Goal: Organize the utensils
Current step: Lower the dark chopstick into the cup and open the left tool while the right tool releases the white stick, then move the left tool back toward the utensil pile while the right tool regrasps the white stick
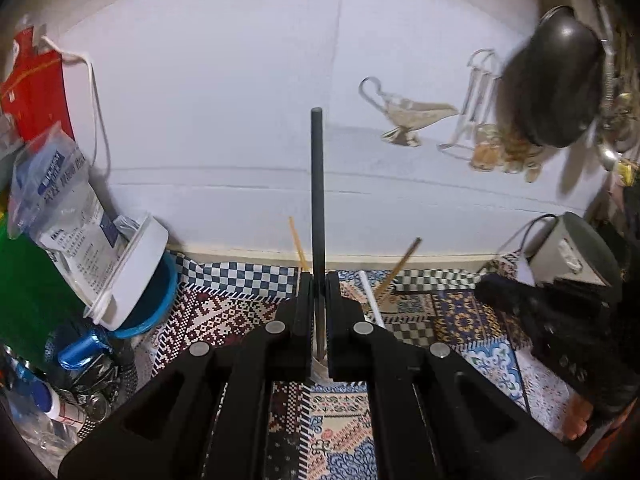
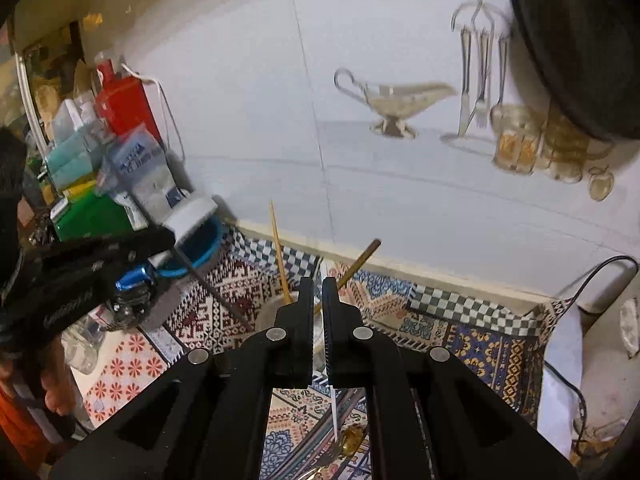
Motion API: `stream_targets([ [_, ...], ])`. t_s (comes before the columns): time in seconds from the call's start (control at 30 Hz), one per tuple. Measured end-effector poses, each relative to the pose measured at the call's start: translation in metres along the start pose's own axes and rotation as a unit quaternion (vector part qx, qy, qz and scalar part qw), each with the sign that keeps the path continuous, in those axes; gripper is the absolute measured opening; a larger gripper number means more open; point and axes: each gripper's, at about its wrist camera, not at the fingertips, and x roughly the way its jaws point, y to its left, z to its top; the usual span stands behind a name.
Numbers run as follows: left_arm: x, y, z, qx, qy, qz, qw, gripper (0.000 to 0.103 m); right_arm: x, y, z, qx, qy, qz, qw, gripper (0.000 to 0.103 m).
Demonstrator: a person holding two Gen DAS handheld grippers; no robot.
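My left gripper (image 1: 319, 280) is shut on a long dark rod-like utensil (image 1: 317, 184) that stands upright between its fingers. The right wrist view shows that gripper (image 2: 168, 240) at the left, holding the dark utensil (image 2: 216, 288) slanted down toward a clear cup (image 2: 272, 312). A thin wooden chopstick (image 2: 279, 252) and a brown stick (image 2: 360, 260) lean in the cup. My right gripper (image 2: 317, 284) is nearly closed just above the cup, with nothing seen between its fingers. A white utensil (image 2: 333, 412) and a gold spoon (image 2: 352, 440) lie on the cloth below it.
A patterned cloth (image 2: 460, 332) covers the table against a white wall. A blue cup with a white lid (image 1: 136, 280), bags and boxes crowd the left. A grey appliance with a cable (image 1: 568, 248) and a black object (image 1: 540, 312) stand at the right. A dark pan (image 1: 556, 80) hangs above.
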Motion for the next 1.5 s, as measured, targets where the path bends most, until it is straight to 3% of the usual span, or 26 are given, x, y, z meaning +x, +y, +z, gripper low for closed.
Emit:
stream_targets([
  [0.37,0.069,0.003,-0.016,-0.003,0.071,0.003,0.9974,0.003,0.031,-0.007,-0.005,-0.001,0.034,0.002,0.999,0.004],
  [0.7,0.09,-0.001,-0.027,0.003,0.106,0.005,0.9944,0.005,0.038,-0.012,-0.013,0.009,0.056,0.0,0.998,0.005],
  [0.8,0.091,-0.001,-0.029,0.007,0.109,0.007,0.994,0.017,0.04,-0.013,-0.015,0.012,0.061,0.0,0.998,0.008],
  [0.87,0.088,-0.002,-0.029,0.009,0.106,0.011,0.9943,0.03,0.04,-0.014,-0.016,0.015,0.064,0.0,0.998,0.015],
  [0.93,0.085,-0.003,-0.029,0.01,0.103,0.009,0.9946,0.037,0.038,-0.014,-0.017,0.016,0.062,-0.002,0.998,0.024],
  [1.03,0.078,-0.003,-0.029,0.011,0.099,0.006,0.995,0.046,0.035,-0.013,-0.017,0.011,0.061,-0.006,0.998,0.027],
  [1.2,0.066,-0.004,-0.029,0.016,0.091,0.01,0.9957,0.052,0.028,-0.01,-0.017,0.007,0.054,-0.011,0.998,0.036],
  [1.5,0.047,-0.003,-0.043,0.025,0.094,0.011,0.9952,0.058,0.024,-0.011,-0.028,0.014,0.068,-0.02,0.997,0.037],
])
